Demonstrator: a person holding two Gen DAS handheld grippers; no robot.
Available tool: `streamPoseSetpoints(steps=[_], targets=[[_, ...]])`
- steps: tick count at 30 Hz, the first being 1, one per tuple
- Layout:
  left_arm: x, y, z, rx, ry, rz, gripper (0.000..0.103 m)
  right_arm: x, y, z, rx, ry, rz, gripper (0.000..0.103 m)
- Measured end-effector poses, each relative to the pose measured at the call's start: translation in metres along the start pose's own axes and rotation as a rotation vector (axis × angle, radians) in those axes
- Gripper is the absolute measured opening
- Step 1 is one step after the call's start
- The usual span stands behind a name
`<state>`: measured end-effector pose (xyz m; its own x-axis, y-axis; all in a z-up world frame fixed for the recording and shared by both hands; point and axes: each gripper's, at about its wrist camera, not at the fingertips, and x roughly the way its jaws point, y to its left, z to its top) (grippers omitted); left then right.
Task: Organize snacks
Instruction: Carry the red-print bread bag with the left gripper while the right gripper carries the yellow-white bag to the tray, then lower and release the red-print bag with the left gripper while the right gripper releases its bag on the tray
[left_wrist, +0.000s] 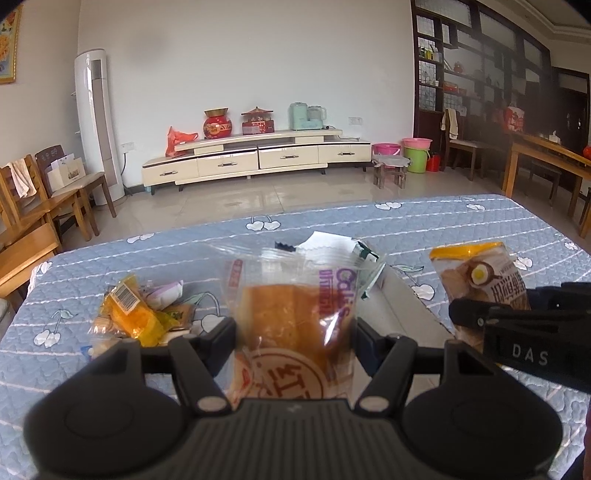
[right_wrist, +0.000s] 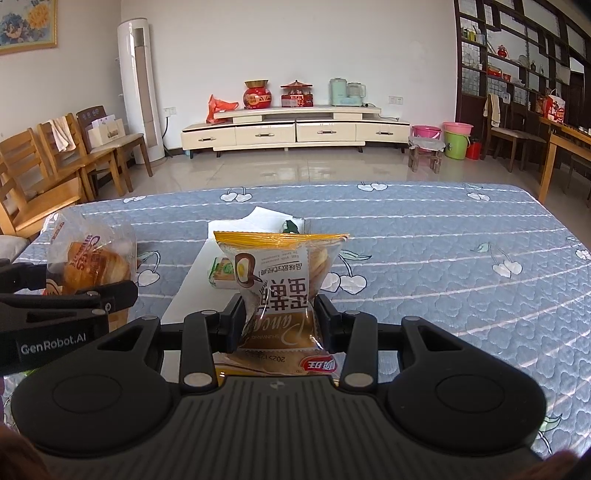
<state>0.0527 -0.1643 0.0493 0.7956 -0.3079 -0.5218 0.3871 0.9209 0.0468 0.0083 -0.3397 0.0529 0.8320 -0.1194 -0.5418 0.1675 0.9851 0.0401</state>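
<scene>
1. Presently, the left gripper (left_wrist: 295, 332) has its jaws about half apart and pressed on the sides of a clear bread packet (left_wrist: 291, 310), held upright above the blue quilted table (left_wrist: 461, 221).
2. The lower end of that packet is cut off behind the gripper body; its red print is only partly legible.
3. Left of it, a pile of small snacks (left_wrist: 136, 310) lies on the table; the lower wrappers are covered and cannot be identified.
4. Behind the bread packet, a white box (right_wrist: 192, 280) sits on the table with a green-labelled snack (right_wrist: 221, 273) inside; its interior is mostly hidden in both views.
5. The right gripper (right_wrist: 280, 321) has its jaws narrow, clamped on the pinched waist of a yellow-topped pancake packet (right_wrist: 277, 273), held upright just above the box.
6. The packet's bottom edge is hidden behind the gripper body.
7. The two grippers are side by side, apart.
</scene>
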Motion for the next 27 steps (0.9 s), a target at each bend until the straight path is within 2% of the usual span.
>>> streamPoseSetpoints(steps=[12, 27], targets=[[0.018, -0.004, 0.0, -0.003, 0.026, -0.011, 0.067, 0.01, -0.002, 0.005, -0.008, 0.023, -0.004, 0.05], [0.049, -0.008, -0.004, -0.002, 0.079, -0.03, 0.067, 0.045, -0.003, 0.016, -0.019, 0.099, 0.005, 0.049]])
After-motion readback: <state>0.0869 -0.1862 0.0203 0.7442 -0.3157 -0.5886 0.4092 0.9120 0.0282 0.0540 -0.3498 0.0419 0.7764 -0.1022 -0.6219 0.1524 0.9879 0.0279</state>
